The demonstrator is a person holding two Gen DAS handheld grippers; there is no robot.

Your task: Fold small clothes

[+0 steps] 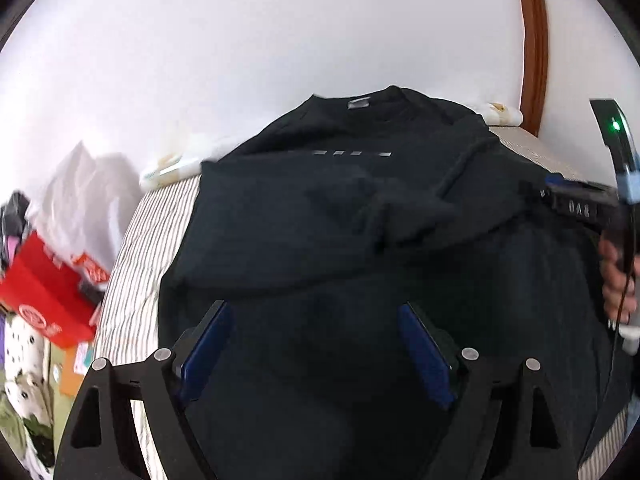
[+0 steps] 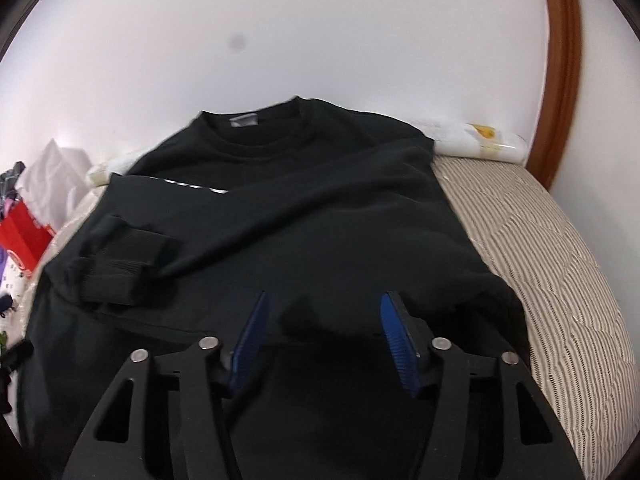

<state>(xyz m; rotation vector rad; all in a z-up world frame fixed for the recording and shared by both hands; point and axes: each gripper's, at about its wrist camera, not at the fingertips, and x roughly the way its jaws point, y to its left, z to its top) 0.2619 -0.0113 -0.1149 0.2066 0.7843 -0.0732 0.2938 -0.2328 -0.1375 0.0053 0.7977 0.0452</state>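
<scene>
A black long-sleeved sweatshirt point(image 1: 360, 240) lies spread on the striped bed, collar toward the wall, both sleeves folded across its chest. It also fills the right wrist view point(image 2: 320, 216), where a ribbed cuff point(image 2: 120, 264) lies at the left. My left gripper point(image 1: 316, 320) is open and empty, low over the sweatshirt's lower part. My right gripper point(image 2: 322, 312) is open and empty over the lower hem area. The right gripper's body shows at the right edge of the left wrist view point(image 1: 580, 200).
The striped mattress point(image 2: 540, 240) extends to the right. A white wall point(image 1: 280, 40) and a rolled white cloth point(image 2: 472, 136) lie behind. A brown wooden frame point(image 2: 560, 60) stands at the right. A red bag point(image 1: 44, 292) and clutter sit on the floor left.
</scene>
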